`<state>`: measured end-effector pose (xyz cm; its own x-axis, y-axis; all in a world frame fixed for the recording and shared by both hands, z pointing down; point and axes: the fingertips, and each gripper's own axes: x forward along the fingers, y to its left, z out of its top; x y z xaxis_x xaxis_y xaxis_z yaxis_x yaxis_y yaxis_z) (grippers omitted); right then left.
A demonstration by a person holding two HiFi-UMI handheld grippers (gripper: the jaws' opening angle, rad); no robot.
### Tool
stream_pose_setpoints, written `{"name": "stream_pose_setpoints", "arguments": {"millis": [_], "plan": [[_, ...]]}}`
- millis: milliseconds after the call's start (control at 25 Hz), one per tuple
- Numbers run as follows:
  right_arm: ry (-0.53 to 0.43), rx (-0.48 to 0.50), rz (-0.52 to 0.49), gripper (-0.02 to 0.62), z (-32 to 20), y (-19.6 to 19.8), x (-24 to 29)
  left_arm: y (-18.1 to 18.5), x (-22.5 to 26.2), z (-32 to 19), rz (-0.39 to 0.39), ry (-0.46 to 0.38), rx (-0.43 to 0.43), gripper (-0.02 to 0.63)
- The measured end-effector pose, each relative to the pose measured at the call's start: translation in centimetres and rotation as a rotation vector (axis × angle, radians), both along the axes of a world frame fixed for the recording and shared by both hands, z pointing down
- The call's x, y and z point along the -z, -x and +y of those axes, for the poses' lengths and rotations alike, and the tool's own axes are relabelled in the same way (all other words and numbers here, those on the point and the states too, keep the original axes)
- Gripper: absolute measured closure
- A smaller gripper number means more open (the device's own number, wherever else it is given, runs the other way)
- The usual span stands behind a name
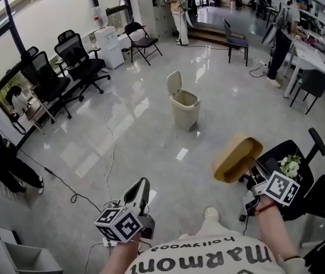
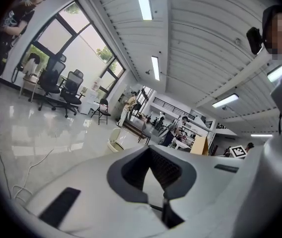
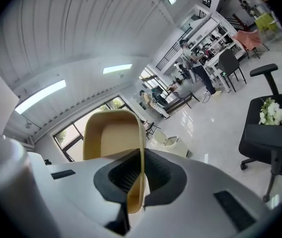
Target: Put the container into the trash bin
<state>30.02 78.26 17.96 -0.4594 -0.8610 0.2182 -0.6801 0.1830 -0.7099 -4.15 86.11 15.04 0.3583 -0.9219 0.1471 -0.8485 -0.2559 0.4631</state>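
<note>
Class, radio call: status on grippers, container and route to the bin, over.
Left gripper shut, empty. Right gripper shut on tan container, held aloft. Trash bin ahead, lid up, nothing between.

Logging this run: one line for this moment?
right tongs: shut on tan plastic container | left tongs: shut, empty | beige trash bin: lid up

Head view: high, facing steeply down on the floor (image 1: pixel 151 136); trash bin (image 1: pixel 184 108) ahead, well apart. Left gripper view, right gripper view: low, tilted up toward the ceiling (image 2: pixel 195 33). Shared by all: the distant bin.
</note>
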Motion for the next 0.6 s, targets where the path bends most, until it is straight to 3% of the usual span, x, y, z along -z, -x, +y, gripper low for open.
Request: {"name": "stream_pose_setpoints", "arguments": {"millis": [280,600], "plan": [[-0.001,0.042,-0.006,0.581,-5.3,0.8,-1.3,0.2,-0.5,-4.0,-0.034,-0.008,0.028,0.611],[0.001,0.123,-0.032,0.581,-16.2,3.2,-1.2,1.4,-1.3,-11.8,-0.045,0.014,0.084,0.611]]}}
